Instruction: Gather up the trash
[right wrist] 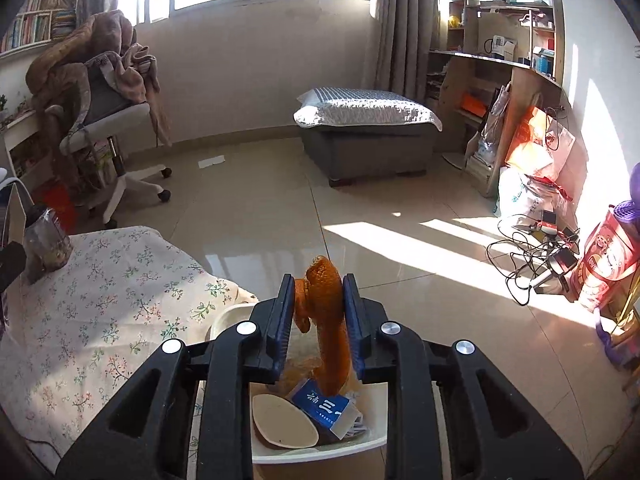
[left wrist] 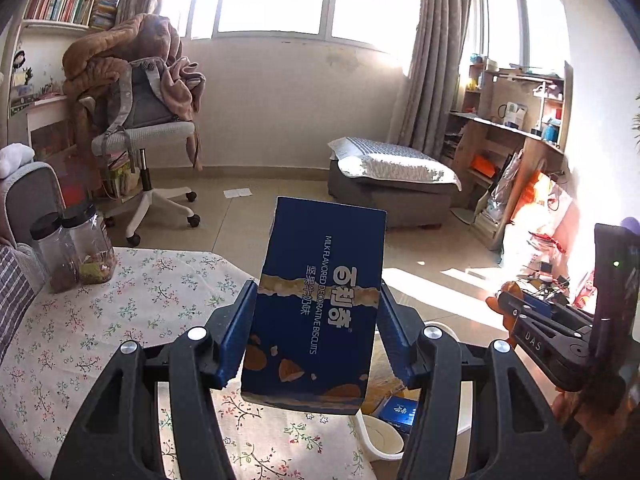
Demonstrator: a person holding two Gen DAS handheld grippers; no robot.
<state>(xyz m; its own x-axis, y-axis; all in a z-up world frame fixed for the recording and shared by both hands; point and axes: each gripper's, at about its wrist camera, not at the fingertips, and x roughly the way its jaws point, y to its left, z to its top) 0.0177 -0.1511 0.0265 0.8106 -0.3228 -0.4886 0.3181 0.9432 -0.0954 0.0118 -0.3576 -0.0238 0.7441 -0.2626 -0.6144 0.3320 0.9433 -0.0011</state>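
White bin (right wrist: pixel 320 454) beside the flowered desk (right wrist: pixel 100 320): paper bowl (right wrist: pixel 282 424), small blue carton (right wrist: pixel 328 404). Left claw (left wrist: pixel 318 332) clamps a blue biscuit box (left wrist: pixel 320 300) above the bin. Right claw (right wrist: pixel 318 312), jaws narrow, orange peel (right wrist: pixel 326 316) between them over the bin.

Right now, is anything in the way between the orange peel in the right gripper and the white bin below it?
Nothing visible. The orange peel hangs between the right gripper fingers directly over the open white bin, which already holds a blue carton.
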